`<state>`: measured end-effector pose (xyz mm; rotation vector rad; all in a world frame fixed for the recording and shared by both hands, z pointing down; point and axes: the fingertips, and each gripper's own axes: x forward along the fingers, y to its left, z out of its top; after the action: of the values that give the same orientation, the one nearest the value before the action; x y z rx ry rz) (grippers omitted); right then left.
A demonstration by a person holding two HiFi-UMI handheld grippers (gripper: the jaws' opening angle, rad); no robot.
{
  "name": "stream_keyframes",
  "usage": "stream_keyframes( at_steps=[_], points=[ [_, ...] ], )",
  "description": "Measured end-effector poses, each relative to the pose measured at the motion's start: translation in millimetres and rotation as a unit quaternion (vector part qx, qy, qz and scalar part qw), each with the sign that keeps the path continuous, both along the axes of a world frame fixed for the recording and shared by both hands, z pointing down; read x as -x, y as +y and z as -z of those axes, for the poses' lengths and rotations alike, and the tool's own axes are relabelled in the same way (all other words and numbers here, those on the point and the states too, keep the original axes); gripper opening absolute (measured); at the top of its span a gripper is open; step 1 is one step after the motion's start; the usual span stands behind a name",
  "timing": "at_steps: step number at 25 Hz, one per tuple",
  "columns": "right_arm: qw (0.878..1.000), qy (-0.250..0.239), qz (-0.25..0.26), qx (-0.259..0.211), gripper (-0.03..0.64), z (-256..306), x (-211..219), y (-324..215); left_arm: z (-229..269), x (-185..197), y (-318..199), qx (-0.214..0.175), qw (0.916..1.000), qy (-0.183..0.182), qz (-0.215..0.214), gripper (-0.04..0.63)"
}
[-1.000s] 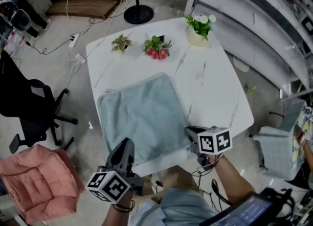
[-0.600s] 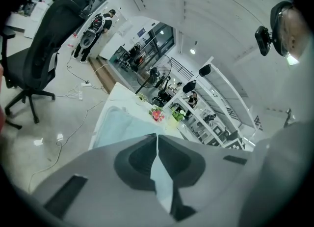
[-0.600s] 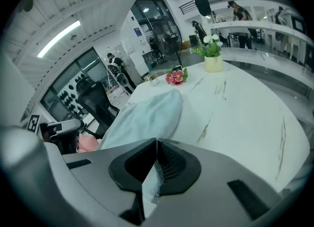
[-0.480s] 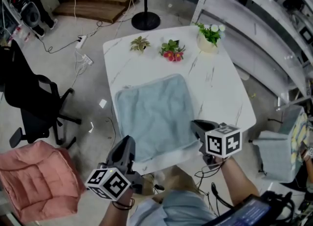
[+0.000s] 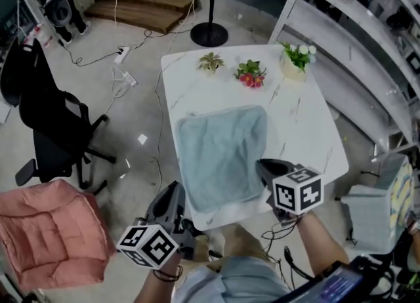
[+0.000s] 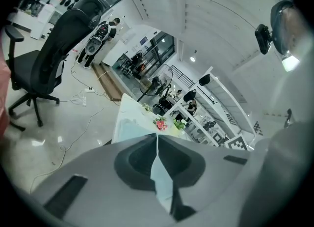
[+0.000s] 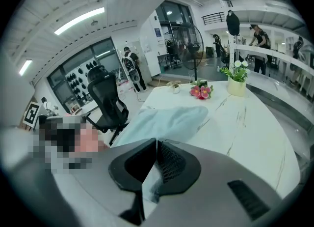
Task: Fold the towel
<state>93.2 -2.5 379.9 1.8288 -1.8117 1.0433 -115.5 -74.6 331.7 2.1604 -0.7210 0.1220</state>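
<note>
My left gripper [image 5: 175, 189] and right gripper [image 5: 262, 164] clamp corners of the pale blue cloth towel [image 5: 220, 154] at the near edge of the white marble table [image 5: 295, 131]; uneven lifting could skew the fold.

White marble-look table [image 5: 308, 131] is set on a glossy grey floor [image 5: 131, 124]. A black office chair [image 5: 49, 121] and a pink cushioned seat [image 5: 46, 236] are seen to its left. A pedestal fan base [image 5: 210, 34], wooden boards [image 5: 141, 12] and a power strip [image 5: 121, 54] with trailing cables are seen beyond. White shelving [image 5: 367, 52] runs along the right. The white ceiling is lit by strip lights [image 7: 78, 20].
</note>
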Motion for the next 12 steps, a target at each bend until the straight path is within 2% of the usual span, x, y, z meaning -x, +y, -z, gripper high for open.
stream_keyframes(
  at_steps=[12],
  points=[
    [0.997,0.04,0.071,0.003,0.028,-2,63,-27,-3,49,-6,-0.001,0.9996,0.005,0.028,0.014]
  ],
)
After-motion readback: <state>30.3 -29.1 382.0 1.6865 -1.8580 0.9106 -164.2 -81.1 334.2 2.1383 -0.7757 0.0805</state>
